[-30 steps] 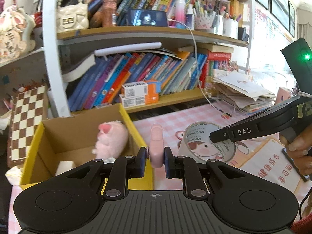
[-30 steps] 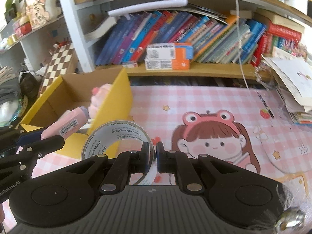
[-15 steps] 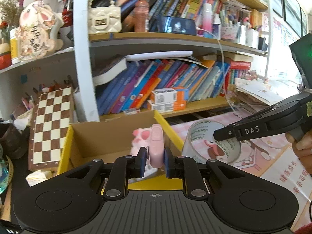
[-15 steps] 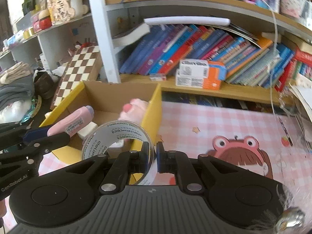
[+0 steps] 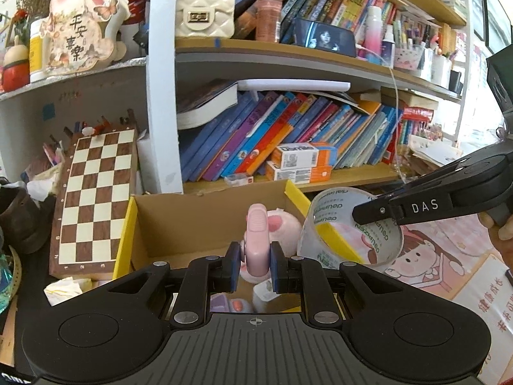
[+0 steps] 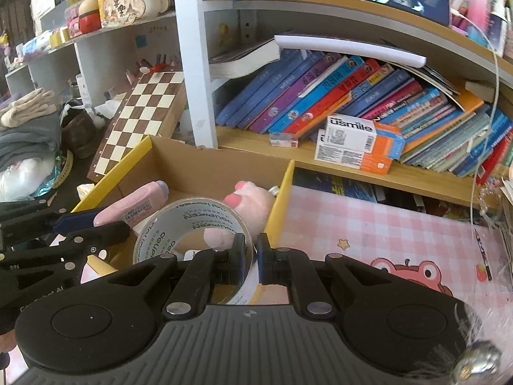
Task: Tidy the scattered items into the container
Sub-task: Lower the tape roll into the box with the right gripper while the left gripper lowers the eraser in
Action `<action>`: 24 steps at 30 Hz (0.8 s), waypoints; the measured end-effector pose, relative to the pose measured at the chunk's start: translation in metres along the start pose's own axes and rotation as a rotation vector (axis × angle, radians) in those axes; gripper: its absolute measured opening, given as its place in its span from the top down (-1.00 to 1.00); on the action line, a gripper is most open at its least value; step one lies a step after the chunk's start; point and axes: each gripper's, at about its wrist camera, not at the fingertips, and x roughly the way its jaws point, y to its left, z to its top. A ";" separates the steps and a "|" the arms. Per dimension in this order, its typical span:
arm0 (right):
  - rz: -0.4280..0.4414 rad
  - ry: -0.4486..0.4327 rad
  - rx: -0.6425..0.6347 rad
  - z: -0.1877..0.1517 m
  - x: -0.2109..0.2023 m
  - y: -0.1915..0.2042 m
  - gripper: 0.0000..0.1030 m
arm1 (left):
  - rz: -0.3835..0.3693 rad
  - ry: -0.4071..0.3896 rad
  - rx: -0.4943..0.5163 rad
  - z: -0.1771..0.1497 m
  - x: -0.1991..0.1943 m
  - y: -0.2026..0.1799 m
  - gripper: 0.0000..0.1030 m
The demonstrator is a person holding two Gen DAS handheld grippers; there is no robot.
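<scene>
Both loads have swung in over the cardboard box (image 5: 205, 224), the left gripper (image 5: 255, 268) pinching the pink tube (image 5: 256, 240), the right gripper (image 6: 251, 261) pinching the tape roll (image 6: 192, 224), ready for dropping.

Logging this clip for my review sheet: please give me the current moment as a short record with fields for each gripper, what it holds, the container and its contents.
left gripper: jaws shut on pink plastic tube-shaped item, held over the box
right gripper: jaws shut on wall of clear tape roll, at the box's near-right corner
container: open cardboard box with yellow flaps
inside box: pink plush toy; small white item, unclear
task state: neither held item released yet
</scene>
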 end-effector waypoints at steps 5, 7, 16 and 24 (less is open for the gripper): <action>0.004 0.002 0.003 0.006 0.011 0.003 0.85 | 0.020 0.005 -0.014 0.000 0.004 0.012 0.66; 0.006 0.000 0.004 0.009 0.015 0.004 0.85 | 0.027 0.008 -0.019 0.001 0.006 0.018 0.66; 0.013 0.009 -0.022 0.018 0.033 0.009 0.85 | 0.044 0.030 0.004 0.008 0.023 0.034 0.67; 0.029 0.035 -0.038 0.021 0.054 0.012 0.85 | 0.030 0.082 0.013 0.009 0.046 0.046 0.67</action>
